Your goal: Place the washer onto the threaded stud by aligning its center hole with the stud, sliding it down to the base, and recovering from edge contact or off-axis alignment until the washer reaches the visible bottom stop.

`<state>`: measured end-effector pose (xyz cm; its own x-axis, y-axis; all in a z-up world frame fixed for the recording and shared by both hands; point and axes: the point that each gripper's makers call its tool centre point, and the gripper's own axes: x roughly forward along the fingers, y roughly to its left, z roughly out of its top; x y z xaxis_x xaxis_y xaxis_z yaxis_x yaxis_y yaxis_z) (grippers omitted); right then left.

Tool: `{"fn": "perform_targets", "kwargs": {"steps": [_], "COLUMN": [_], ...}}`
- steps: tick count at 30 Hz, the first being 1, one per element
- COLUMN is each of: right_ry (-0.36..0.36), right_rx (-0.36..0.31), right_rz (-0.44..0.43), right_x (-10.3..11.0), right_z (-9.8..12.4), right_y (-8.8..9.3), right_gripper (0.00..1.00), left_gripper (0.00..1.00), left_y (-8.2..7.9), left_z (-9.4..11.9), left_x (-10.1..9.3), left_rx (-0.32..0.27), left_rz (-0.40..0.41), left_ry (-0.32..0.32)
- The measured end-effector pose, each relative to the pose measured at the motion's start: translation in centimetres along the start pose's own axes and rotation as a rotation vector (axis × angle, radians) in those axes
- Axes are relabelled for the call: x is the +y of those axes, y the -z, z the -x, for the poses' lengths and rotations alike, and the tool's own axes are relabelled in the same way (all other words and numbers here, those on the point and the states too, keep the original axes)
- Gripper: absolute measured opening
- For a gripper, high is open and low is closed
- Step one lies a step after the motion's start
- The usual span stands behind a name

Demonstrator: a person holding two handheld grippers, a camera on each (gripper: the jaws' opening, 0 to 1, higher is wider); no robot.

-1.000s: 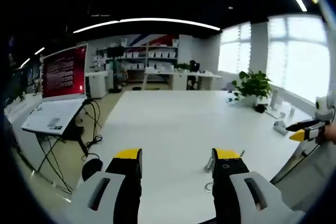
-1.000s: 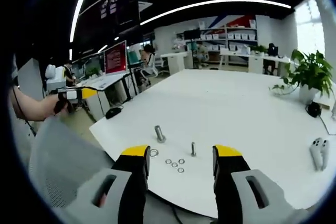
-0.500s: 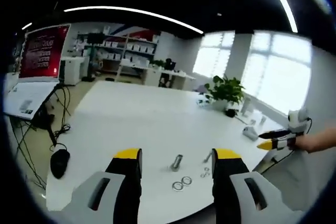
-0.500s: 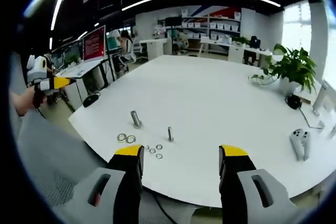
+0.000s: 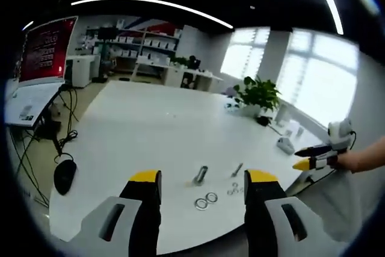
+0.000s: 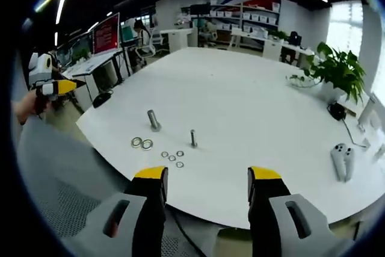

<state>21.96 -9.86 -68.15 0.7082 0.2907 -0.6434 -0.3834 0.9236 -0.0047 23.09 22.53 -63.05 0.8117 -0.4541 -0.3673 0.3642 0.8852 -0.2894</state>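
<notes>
Near the front edge of the white table (image 5: 150, 124) stand a thick threaded stud (image 5: 201, 174) and a thin one (image 5: 237, 170), both upright. Two large washers (image 5: 206, 200) and several small washers (image 5: 232, 190) lie flat in front of them. My left gripper (image 5: 203, 177) hangs open above the table edge, well short of them, nothing between its jaws. In the right gripper view the thick stud (image 6: 153, 120), thin stud (image 6: 193, 138), large washers (image 6: 142, 143) and small washers (image 6: 172, 157) lie ahead of my open, empty right gripper (image 6: 207, 174).
A potted plant (image 6: 340, 70), a white hand controller (image 6: 340, 161) and a black cable lie toward the table's far right. A mouse (image 5: 64, 176), a monitor stand and desks are off to the left. A grey mesh chair back (image 6: 66, 185) is under the right gripper.
The left view has swung toward the studs and washers, which now sit between its jaws. The right view has drawn back a little. Nothing on the table has moved.
</notes>
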Motion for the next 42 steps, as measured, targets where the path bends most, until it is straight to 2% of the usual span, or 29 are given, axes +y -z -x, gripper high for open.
{"fn": "perform_targets", "kwargs": {"steps": [1,4,6,8,12,14,17,22,24,25,28,30,34,37,40,42], "right_ry": [-0.004,-0.009,-0.050,-0.061,-0.096,-0.095,-0.112,-0.106,-0.145,-0.139,-0.119,-0.132,-0.145,-0.159,-0.178,-0.186], "right_rx": [-0.012,-0.020,-0.010,-0.024,-0.078,-0.105,-0.150,-0.135,-0.086,-0.067,-0.088,-0.114,-0.079,-0.093,-0.080,-0.084], "right_rz": [-0.006,-0.026,-0.056,-0.067,-0.117,-0.127,-0.187,-0.157,-0.166,-0.156,-0.121,-0.134,-0.138,-0.103,-0.112,-0.117], "right_x": [0.1,-0.3,0.3,0.4,0.8,0.6,0.5,0.4,1.1,1.0,0.8,1.1,1.3,1.7,2.1,2.2], "right_z": [0.1,-0.1,-0.2,-0.2,0.0,0.2,0.4,0.2,-0.1,-0.2,0.0,0.1,-0.2,-0.2,-0.1,-0.1], "right_y": [-0.1,0.0,0.2,0.0,-0.8,-1.3,-1.9,-1.7,-0.8,-0.5,-1.0,-1.5,-0.8,-1.2,-1.0,-1.1], "right_gripper": [0.56,0.56,0.56,0.56,0.55,0.53,0.52,0.53,0.52,0.53,0.54,0.54,0.57,0.55,0.48,0.49], "left_gripper": [0.52,0.52,0.52,0.52,0.52,0.53,0.54,0.54,0.55,0.54,0.54,0.53,0.52,0.53,0.54,0.53], "left_y": [-0.1,0.6,0.5,0.3,-0.1,0.1,0.3,0.6,0.7,0.7,0.4,0.3,0.8,0.8,1.0,1.1], "left_z": [0.1,-0.1,0.0,0.1,0.3,0.2,0.1,-0.1,-0.1,-0.1,0.1,0.2,0.0,0.0,0.0,0.1], "left_x": [0.2,0.4,0.6,1.0,1.7,1.9,2.0,2.1,2.0,2.0,2.4,2.7,2.6,2.5,2.8,2.9], "left_rx": [-0.005,0.032,0.031,0.022,-0.003,0.012,0.032,0.056,0.060,0.062,0.050,0.046,0.069,0.075,0.084,0.088], "left_rz": [-0.005,-0.016,-0.022,-0.017,-0.001,-0.003,-0.040,-0.071,-0.074,-0.082,-0.091,-0.078,-0.066,-0.094,-0.094,-0.092], "left_ry": [-0.011,-0.026,-0.038,-0.055,-0.088,-0.104,-0.130,-0.143,-0.135,-0.139,-0.156,-0.163,-0.157,-0.160,-0.170,-0.178]}}
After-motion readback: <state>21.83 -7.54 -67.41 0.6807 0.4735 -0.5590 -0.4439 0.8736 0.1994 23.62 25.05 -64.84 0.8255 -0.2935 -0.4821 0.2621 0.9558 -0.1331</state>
